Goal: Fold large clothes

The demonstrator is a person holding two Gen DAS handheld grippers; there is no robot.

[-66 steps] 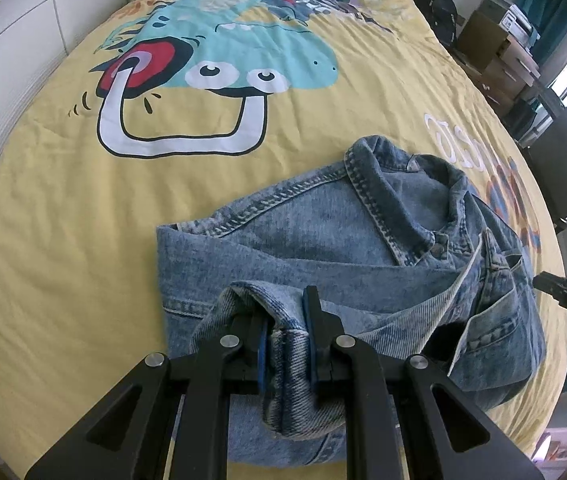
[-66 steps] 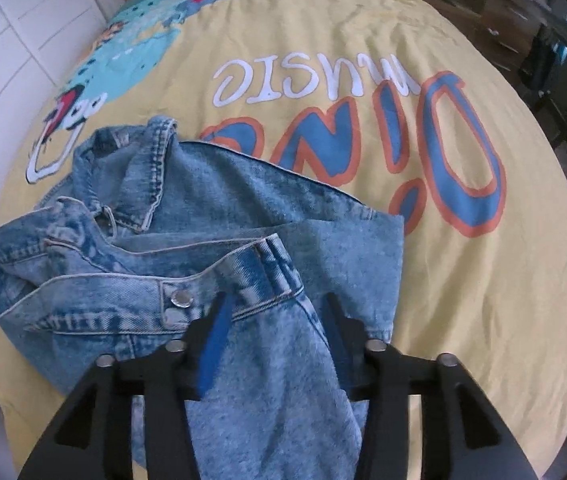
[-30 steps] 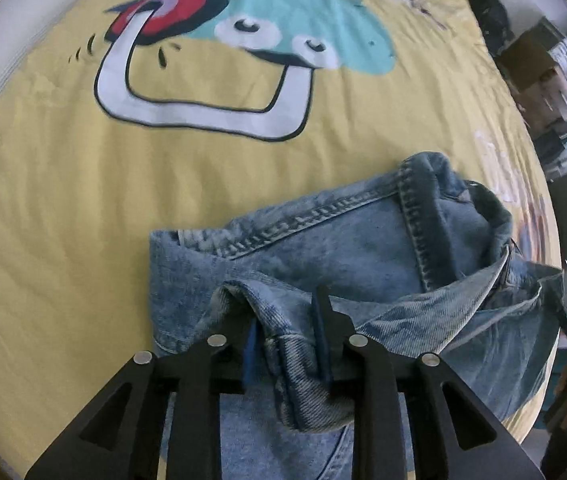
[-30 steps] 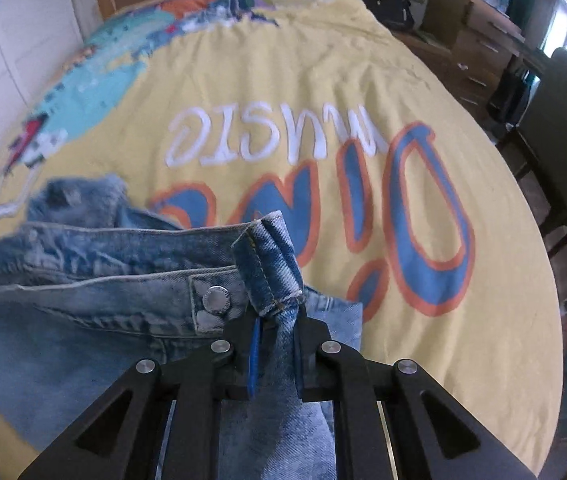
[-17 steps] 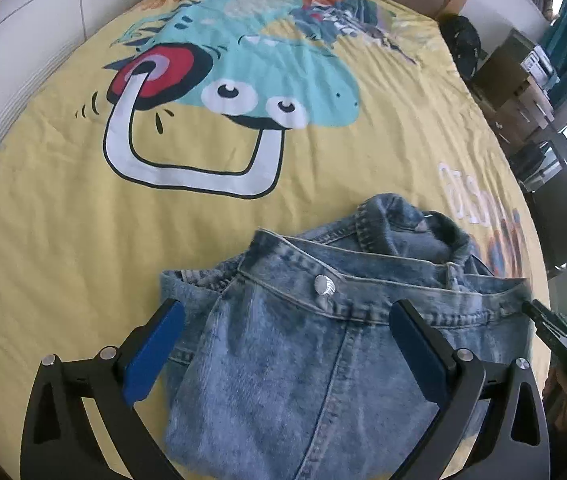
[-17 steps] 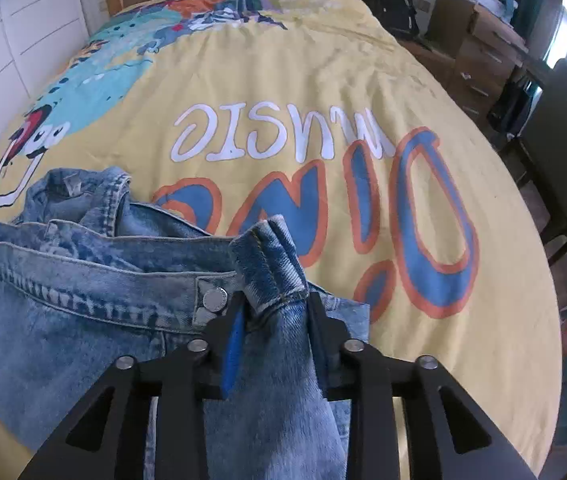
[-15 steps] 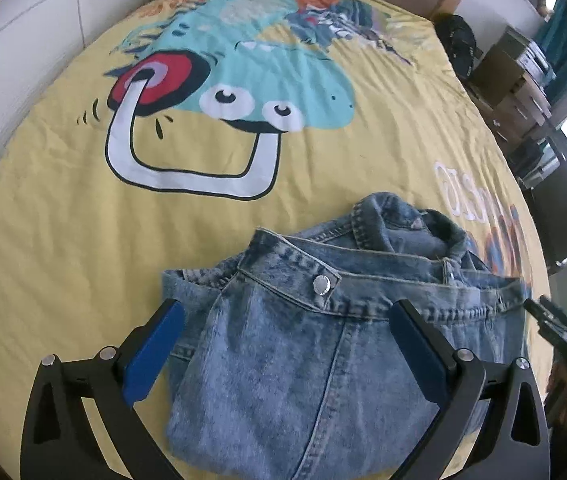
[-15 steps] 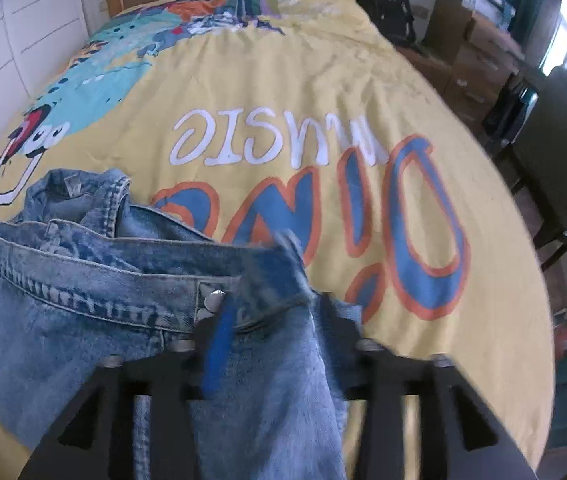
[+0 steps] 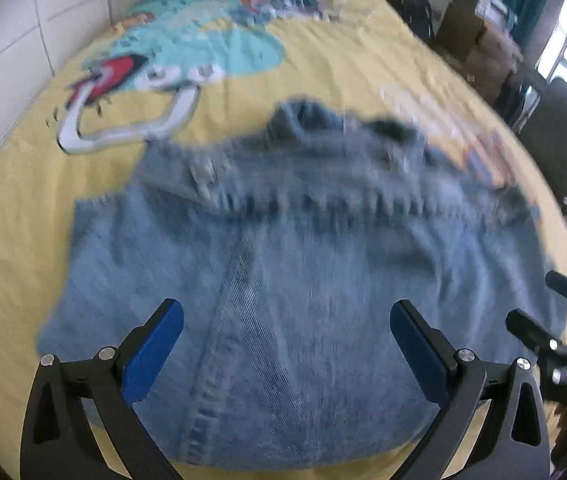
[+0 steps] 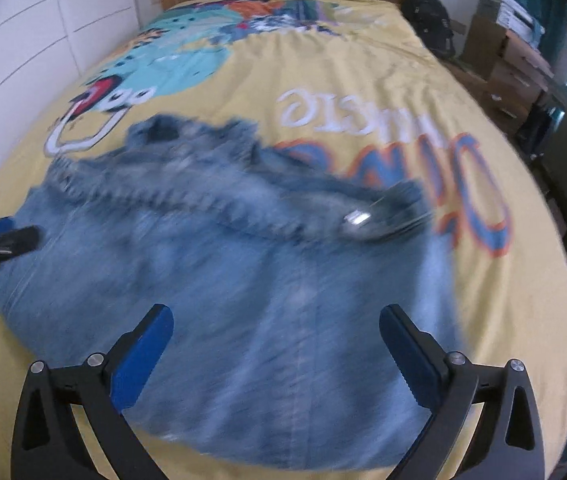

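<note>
Denim jacket (image 9: 303,272) on yellow bedspread (image 9: 11,220)

Bright daylight, heavy motion blur

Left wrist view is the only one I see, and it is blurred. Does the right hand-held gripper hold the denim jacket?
Observer: No. The right hand-held gripper is opening. Its pads touch no cloth, and the denim jacket lies spread on the yellow bedcover below.
Operator: Where does the right end of the jacket lie?
Observer: Its corner with the metal snap lies on the orange-and-blue lettering printed on the bedcover.
</note>
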